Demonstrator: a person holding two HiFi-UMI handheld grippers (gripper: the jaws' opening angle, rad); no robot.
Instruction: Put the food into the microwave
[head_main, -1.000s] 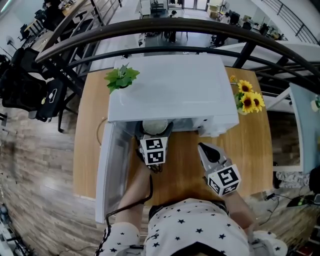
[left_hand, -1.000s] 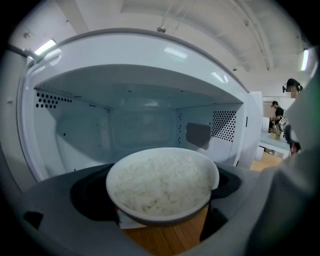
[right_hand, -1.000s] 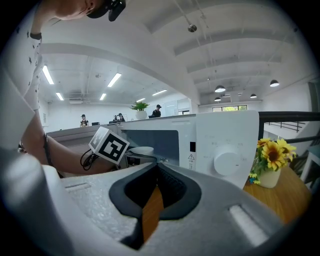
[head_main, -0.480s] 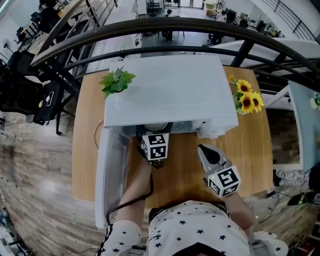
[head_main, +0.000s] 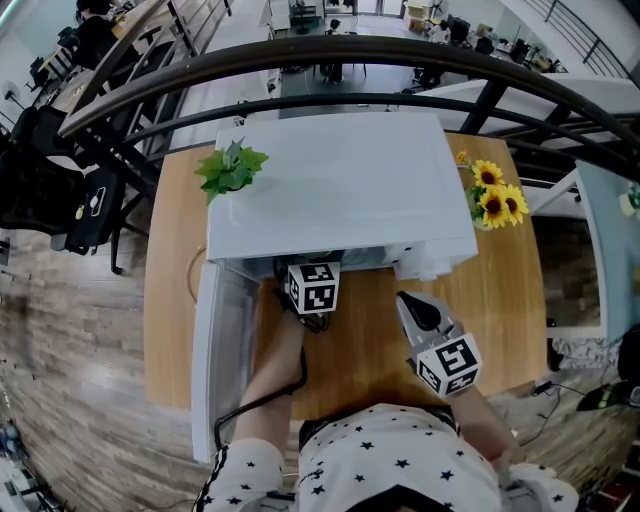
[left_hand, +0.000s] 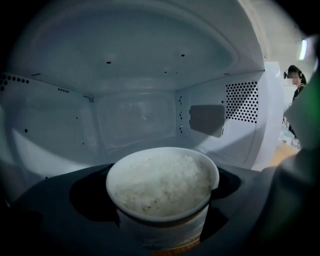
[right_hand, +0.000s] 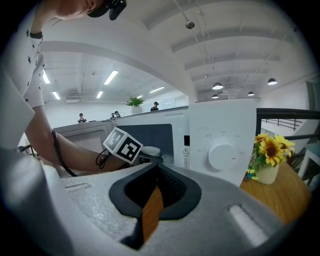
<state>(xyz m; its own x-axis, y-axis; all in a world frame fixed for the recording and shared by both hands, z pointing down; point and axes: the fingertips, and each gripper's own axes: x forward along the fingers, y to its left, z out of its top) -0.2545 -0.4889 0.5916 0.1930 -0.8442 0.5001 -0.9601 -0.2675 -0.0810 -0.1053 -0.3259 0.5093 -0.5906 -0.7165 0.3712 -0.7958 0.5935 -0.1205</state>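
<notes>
Left gripper (head_main: 301, 272) pinching bowl of rice (left_hand: 162, 187), reaching inside open microwave (head_main: 340, 180); right gripper (head_main: 413, 304) hovering outside, jaws pressed together, empty

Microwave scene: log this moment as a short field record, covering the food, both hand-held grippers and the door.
microwave: white, on the wooden table
door: open, swung out at the person's left
bowl of rice: inside the cavity
left hand-held gripper: jaws closed on the bowl's sides
right hand-held gripper: jaws together, empty, outside in front of the microwave
bowl set down: cannot tell
nearby: sunflowers at the microwave's right, green plant at its left rear corner
</notes>
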